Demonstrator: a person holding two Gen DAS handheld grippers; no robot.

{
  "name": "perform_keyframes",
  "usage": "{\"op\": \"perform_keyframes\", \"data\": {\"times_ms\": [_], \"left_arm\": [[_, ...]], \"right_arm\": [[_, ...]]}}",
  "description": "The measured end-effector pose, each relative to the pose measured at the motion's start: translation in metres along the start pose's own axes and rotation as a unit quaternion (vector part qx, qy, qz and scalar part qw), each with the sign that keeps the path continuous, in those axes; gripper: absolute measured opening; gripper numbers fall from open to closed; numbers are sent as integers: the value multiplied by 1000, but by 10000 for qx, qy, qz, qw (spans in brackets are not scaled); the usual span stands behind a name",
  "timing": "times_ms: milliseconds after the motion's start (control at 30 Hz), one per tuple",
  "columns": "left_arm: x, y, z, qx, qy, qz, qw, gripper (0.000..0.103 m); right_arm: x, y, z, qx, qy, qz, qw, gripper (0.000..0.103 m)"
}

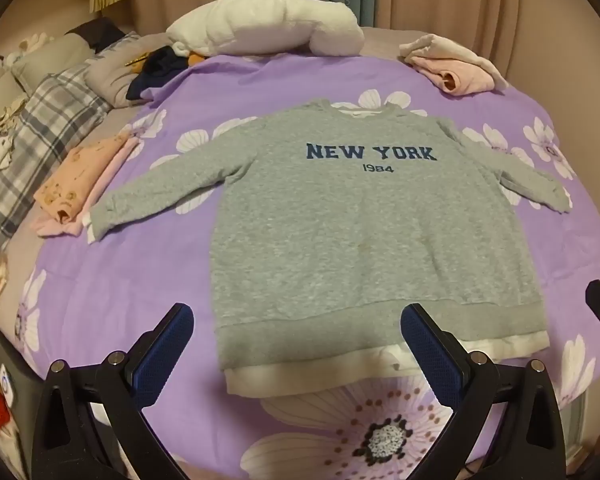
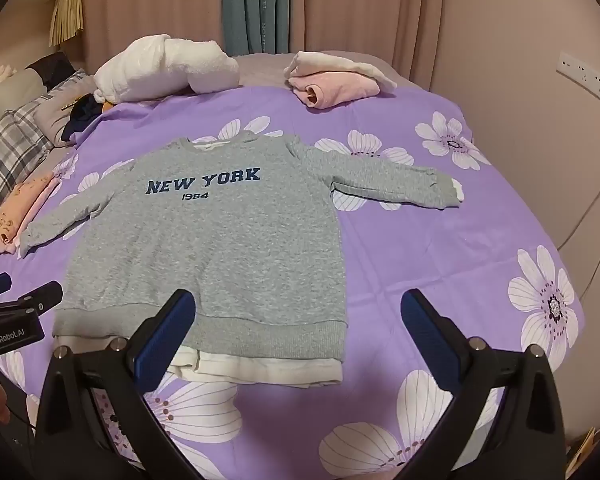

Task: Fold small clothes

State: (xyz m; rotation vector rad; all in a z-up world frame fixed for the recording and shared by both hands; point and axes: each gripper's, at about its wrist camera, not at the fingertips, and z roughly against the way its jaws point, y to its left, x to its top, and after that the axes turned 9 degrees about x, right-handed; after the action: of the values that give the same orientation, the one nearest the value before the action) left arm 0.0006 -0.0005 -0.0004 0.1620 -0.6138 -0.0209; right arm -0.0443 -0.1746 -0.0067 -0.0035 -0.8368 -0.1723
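Both claws gape wide and empty: left claw (image 1: pixel 296 322), right claw (image 2: pixel 298 308), poised over the hem of one grey sweatshirt (image 1: pixel 352 216) spread flat on the purple bedspread (image 1: pixel 140 288). Best pinch a sleeve cuff (image 1: pixel 100 220) first, folding inward. Two folded piles: peach (image 1: pixel 76 184), pink (image 1: pixel 448 68).

Purple bedspread printed with large white flowers (image 2: pixel 440 240) is covering the bed. Beige pleated curtains (image 2: pixel 360 12) are hanging behind it, with a teal curtain panel (image 2: pixel 252 4) between them. A white multi-socket strip (image 2: pixel 588 78) is sitting on the pinkish wall at right. Grey plaid bedding (image 1: pixel 40 136) is lying at left. Light is looking dim and warm.
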Motion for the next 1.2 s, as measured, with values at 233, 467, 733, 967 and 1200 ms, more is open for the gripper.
{"op": "perform_keyframes", "data": {"times_ms": [233,467,733,967,1200], "left_arm": [[0,-3,2,1,18,16,10000,102],[-2,-1,-1,-16,-3,-8,10000,102],[-3,-1,0,-9,1,-7,10000,102],[-3,-2,0,3,7,-40,10000,102],[-2,-5,2,9,-16,-117,9999,102]], "right_arm": [[0,-2,0,29,15,2,10000,103],[2,-2,2,26,16,-14,10000,103],[2,-3,2,32,7,-20,10000,103],[2,1,1,48,21,-8,10000,103],[-4,2,0,68,15,-34,10000,103]]}}
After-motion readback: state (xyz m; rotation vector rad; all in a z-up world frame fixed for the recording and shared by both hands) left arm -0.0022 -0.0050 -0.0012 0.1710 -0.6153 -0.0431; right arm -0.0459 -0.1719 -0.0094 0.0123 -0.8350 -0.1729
